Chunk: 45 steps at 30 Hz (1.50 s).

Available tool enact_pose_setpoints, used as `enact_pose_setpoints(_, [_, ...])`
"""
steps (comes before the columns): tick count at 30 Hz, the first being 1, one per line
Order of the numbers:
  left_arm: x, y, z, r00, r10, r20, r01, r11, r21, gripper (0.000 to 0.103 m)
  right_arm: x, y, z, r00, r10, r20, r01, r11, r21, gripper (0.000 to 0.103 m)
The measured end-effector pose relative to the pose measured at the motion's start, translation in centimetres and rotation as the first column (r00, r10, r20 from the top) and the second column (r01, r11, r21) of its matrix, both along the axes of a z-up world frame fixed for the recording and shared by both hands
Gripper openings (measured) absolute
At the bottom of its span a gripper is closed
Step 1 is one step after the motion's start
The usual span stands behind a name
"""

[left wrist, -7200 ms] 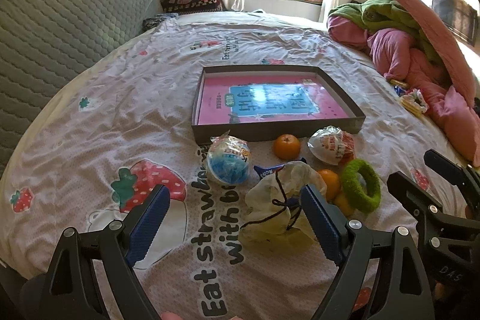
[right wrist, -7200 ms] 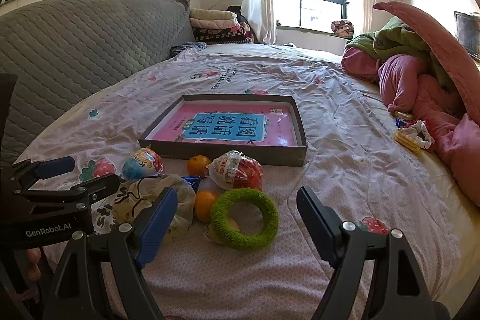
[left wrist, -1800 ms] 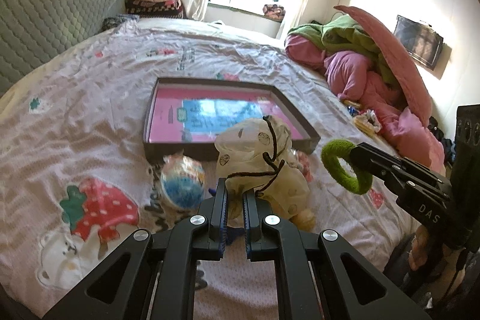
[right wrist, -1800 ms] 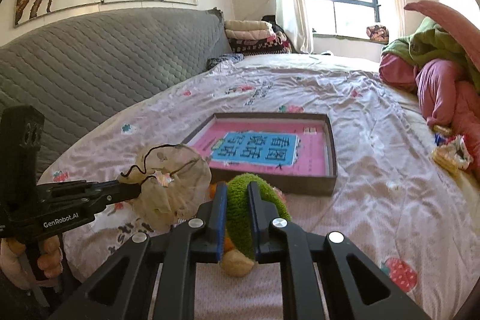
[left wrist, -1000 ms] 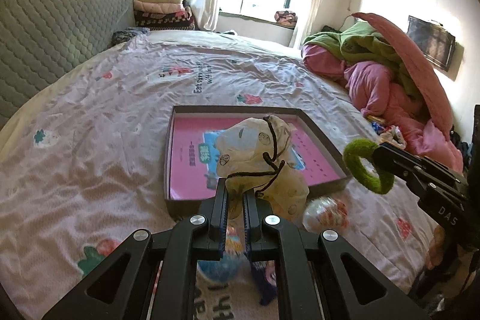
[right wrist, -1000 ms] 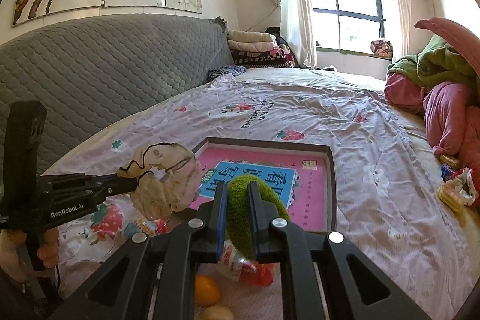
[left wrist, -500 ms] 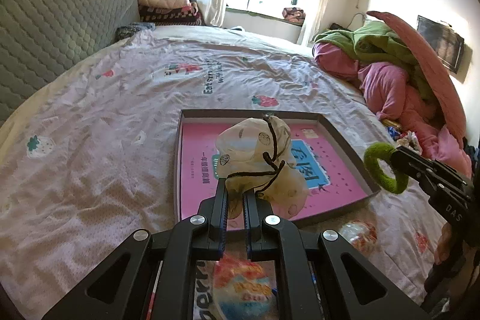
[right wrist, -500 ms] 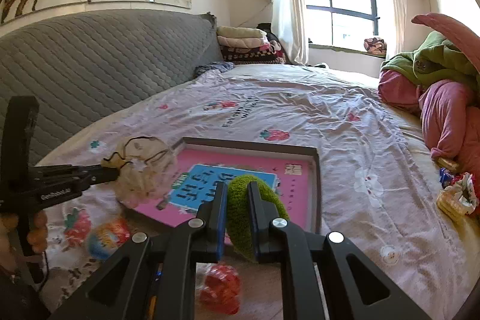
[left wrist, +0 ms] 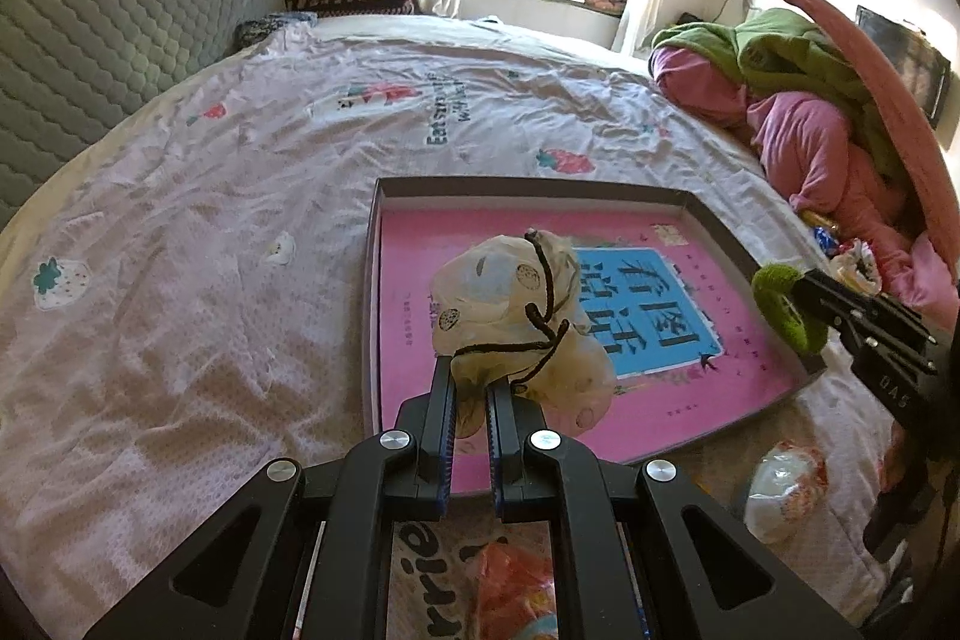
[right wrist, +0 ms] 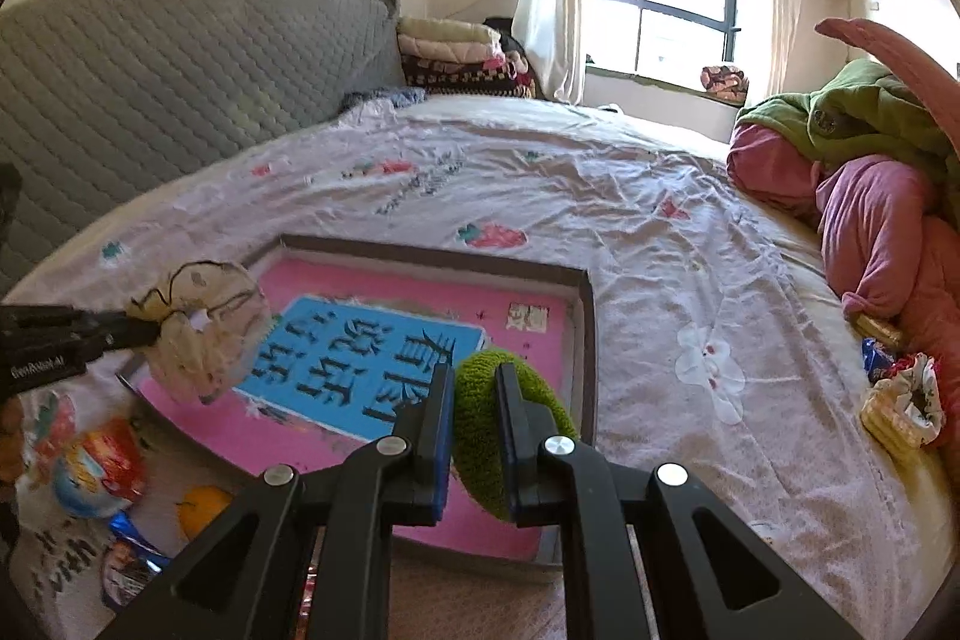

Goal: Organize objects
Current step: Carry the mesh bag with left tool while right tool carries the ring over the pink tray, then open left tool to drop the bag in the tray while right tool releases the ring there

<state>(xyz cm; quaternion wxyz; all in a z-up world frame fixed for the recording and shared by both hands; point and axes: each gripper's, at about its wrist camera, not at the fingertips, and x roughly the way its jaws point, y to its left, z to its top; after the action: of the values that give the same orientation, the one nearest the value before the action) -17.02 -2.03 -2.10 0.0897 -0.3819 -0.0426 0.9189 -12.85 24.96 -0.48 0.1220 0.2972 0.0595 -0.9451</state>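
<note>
Left gripper [left wrist: 471,388] fingers pinched on cream drawstring pouch [left wrist: 519,316], held above tray [left wrist: 744,250] at frame centre. Right gripper [right wrist: 474,400] fingers clamped on green fuzzy ring [right wrist: 486,436], over tray's near edge. Tray on bed [left wrist: 180,280] holds pink-blue book with Chinese title [left wrist: 648,304]. Sheet lettering: "Eat".

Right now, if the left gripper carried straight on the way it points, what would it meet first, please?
Probably the pink floor of the tray. The left gripper, shut on the cream pouch, points down over it; the pouch would likely touch first, though depth is unclear.
</note>
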Motion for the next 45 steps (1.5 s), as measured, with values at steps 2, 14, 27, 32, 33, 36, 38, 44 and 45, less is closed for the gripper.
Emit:
enact_pose_setpoints(2, [-0.3, 0.0, -0.3, 1.0, 0.0, 0.008, 0.0, 1.0, -0.009, 0.009, -0.3, -0.2, -0.7, 1.0, 0.0, 0.022, 0.0, 1.0, 0.011, 0.014])
enact_pose_setpoints(14, [-1.6, 0.0, -2.0, 0.998, 0.016, 0.054, -0.015, 0.999, -0.031, 0.01, -1.1, -0.2, -2.8, 0.991, 0.019, 0.13, -0.011, 0.998, -0.059, 0.014])
enact_pose_setpoints(27, [-2.2, 0.3, -2.2, 0.998, 0.007, 0.063, -0.004, 0.999, -0.04, 0.027, -1.5, 0.0, -3.9, 0.979, 0.023, 0.201, 0.0, 0.993, -0.114, 0.016])
enact_pose_setpoints(32, [-1.9, 0.2, -1.8, 0.997, 0.002, 0.071, 0.002, 0.999, -0.045, 0.042, -1.6, 0.1, -4.1, 0.978, 0.021, 0.21, 0.001, 0.995, -0.104, 0.017])
enact_pose_setpoints(33, [-1.8, 0.2, -1.8, 0.997, -0.001, 0.071, 0.004, 0.999, -0.043, 0.046, -1.5, 0.0, -4.1, 0.977, 0.019, 0.211, 0.002, 0.995, -0.101, 0.019])
enact_pose_setpoints(36, [-1.5, 0.3, -1.5, 0.997, -0.009, 0.075, 0.013, 0.999, -0.045, 0.051, -1.5, 0.0, -4.1, 0.977, 0.02, 0.211, 0.002, 0.995, -0.101, 0.028])
enact_pose_setpoints(38, [-1.4, 0.2, -1.5, 0.997, -0.011, 0.075, 0.015, 0.999, -0.048, 0.053, -1.4, 0.1, -4.1, 0.976, 0.014, 0.216, 0.008, 0.995, -0.102, 0.035])
enact_pose_setpoints(44, [-1.3, -0.1, -1.3, 0.998, -0.009, 0.06, 0.01, 1.0, -0.028, 0.059, -1.0, 0.1, -3.7, 0.979, 0.008, 0.204, 0.013, 0.995, -0.101, 0.036])
enact_pose_setpoints(45, [-1.2, -0.2, -1.2, 0.998, -0.01, 0.054, 0.011, 1.0, -0.023, 0.061, -1.0, 0.1, -3.6, 0.98, 0.008, 0.198, 0.012, 0.995, -0.101, 0.037])
